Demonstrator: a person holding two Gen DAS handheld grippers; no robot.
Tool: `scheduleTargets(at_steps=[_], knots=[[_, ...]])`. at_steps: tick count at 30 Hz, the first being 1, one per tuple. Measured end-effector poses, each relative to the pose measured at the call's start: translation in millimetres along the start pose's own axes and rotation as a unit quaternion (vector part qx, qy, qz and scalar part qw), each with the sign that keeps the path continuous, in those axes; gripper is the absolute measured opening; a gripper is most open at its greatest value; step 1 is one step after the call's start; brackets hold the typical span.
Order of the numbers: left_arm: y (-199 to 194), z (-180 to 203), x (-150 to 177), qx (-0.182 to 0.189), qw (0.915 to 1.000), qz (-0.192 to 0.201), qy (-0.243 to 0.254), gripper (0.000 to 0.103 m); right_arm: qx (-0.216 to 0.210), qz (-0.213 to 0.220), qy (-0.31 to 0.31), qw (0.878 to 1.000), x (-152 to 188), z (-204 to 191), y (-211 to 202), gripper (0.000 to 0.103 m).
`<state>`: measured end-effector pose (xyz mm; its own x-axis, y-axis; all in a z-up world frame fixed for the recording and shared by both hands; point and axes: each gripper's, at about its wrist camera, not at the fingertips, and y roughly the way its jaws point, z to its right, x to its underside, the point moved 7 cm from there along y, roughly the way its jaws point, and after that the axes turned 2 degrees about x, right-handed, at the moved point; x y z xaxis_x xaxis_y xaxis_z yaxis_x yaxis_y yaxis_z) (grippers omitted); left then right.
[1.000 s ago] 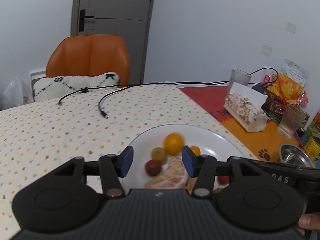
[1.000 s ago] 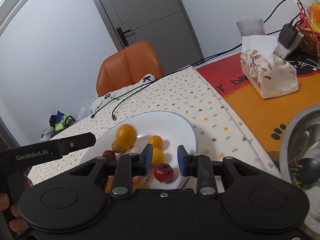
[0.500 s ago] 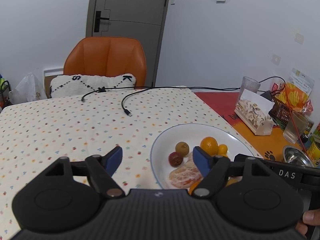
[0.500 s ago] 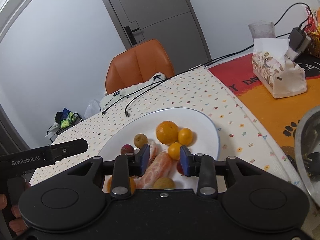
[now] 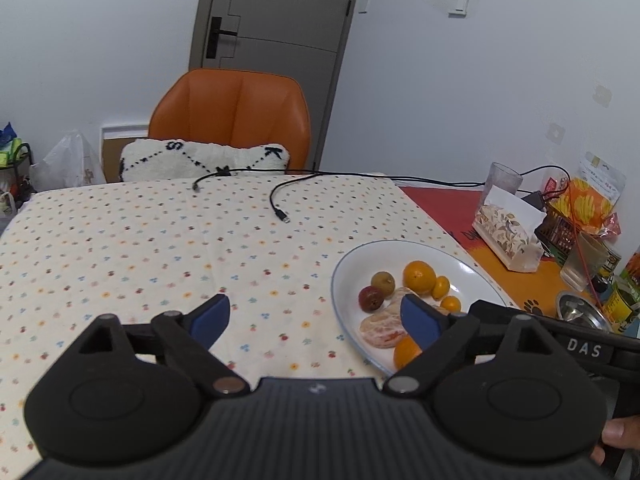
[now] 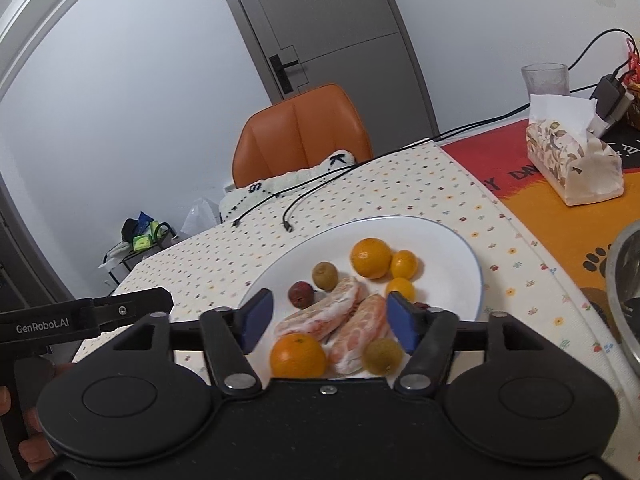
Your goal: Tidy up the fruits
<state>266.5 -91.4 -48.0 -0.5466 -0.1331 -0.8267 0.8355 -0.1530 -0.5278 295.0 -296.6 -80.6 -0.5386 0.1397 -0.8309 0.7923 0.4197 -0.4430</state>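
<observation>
The desk (image 5: 120,248) fills most of both views, covered with a cream cloth printed with small coloured dots; to the right the cloth gives way to a red and orange mat (image 6: 560,216). Behind the far edge stands an orange chair (image 5: 230,116) with a white cushion (image 5: 204,160) on its seat, and two black cables (image 5: 280,200) trail across the cloth.

A white plate (image 6: 448,248) sits on the dotted cloth near the mat and holds all the fruit. On it lie two peeled grapefruit pieces (image 6: 320,312) side by side, touching each other. A large orange (image 6: 371,258) rests toward the far side with two small yellow-orange fruits (image 6: 404,264) just beside it. A greenish-brown fruit (image 6: 325,275) and a dark red one (image 6: 301,294) sit to the left of them. At the near rim are another orange (image 6: 298,355) and a second greenish-brown fruit (image 6: 382,356).

A patterned tissue box (image 6: 572,160) stands on the mat, with a drinking glass (image 6: 546,80) behind it.

The left hand-held gripper (image 5: 316,320) hangs over the cloth at the plate's left rim, its jaws opening, wide apart, with nothing between them. The right hand-held gripper (image 6: 328,320) hangs over the near part of the plate, its jaws opening too; the grapefruit pieces show in the gap, but the blue pads (image 6: 256,318) are not pressing on them.
</observation>
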Motion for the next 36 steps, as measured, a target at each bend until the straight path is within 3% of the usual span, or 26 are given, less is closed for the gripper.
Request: scheduleTargets(at_steps=[8,13,19,36], knots=[[-23.5,-14.7,4.1,-0.030,0.9994,0.006,-0.016,0.093,-0.009,0.008,-0.011,1.000,1.0,-15.1,-17.2,0.095],[-42.7,-20.4,8.0,-0.046,0.9988,0.013,-0.016,0.097,-0.014,0.008,-0.018,1.000,4.4,-24.8,-28.3,0.103],[-64.0,-24.4,13.9,-0.068,0.9976,0.012,-0.005,0.098,-0.024,0.009,-0.022,0.999,7.4,-37.6,-43.3,0.103],[-127.5,-39.5,30.1,-0.085,0.9962,0.020,-0.005,0.101,-0.038,0.002,-0.054,0.998,17.1,-71.9,-85.2,0.103]])
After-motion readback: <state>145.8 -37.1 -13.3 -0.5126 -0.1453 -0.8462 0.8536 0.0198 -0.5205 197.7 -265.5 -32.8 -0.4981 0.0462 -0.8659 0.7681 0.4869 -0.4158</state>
